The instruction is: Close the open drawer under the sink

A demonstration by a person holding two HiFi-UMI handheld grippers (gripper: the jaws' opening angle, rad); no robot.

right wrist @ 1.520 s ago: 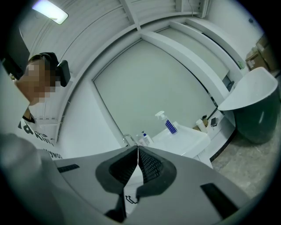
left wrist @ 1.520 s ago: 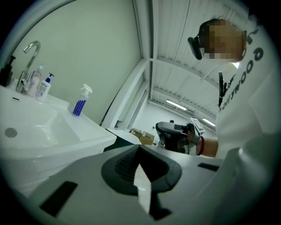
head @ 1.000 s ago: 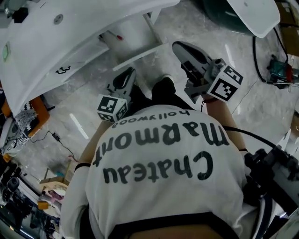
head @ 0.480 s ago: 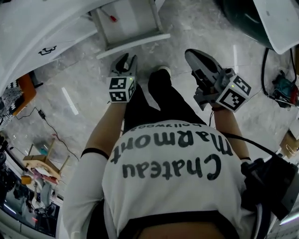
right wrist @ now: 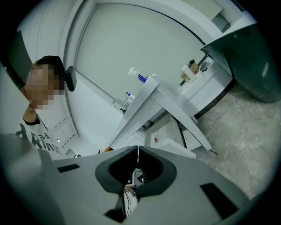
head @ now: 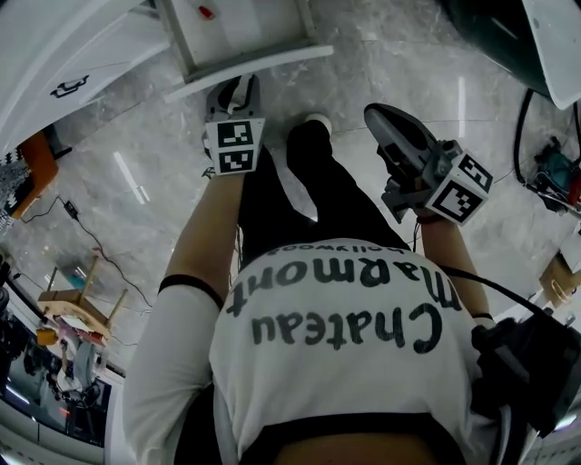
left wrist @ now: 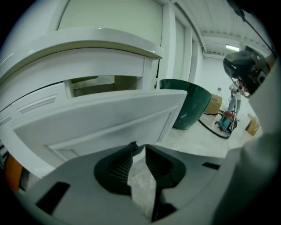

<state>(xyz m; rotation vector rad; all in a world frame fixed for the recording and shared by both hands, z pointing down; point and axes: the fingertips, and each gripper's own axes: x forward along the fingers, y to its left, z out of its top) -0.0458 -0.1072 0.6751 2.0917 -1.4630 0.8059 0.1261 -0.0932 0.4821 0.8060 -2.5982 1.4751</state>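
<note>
**Nearest.** The person crouches over a marble floor (head: 390,54), one tool in each hand.

**Right tongs** (head: 386,116): near right, held well apart from the cabinet. In the right gripper view the two tips meet. They are closed together with nothing gripped.

**Left tongs** (head: 238,93): ahead of the left hand, pointing away and downward at the cabinet. The jaws have just been opening. In the left gripper view they stand apart, with only bare floor showing through the gap. Nothing is held. The tips sit just beside the drawer's front panel, and contact cannot be confirmed from any view.

**Drawer** (head: 250,69): directly beyond the left tongs and pulled out toward the person. The long axis of the front panel runs left to right, across the line the tongs point along. A small red object (head: 207,13) lies inside it.

**Sink** (left wrist: 88,48): above and behind the drawer. The opening the drawer slides into shows under its rim.

**Assessment.** The drawer is not yet closed. The left hand is much the nearer of the two. The closing move is judged to be a straight push on the front panel toward the far side. The left tongs sit toward the left part of the panel, so an off-centre push may skew the drawer in its opening.
</note>
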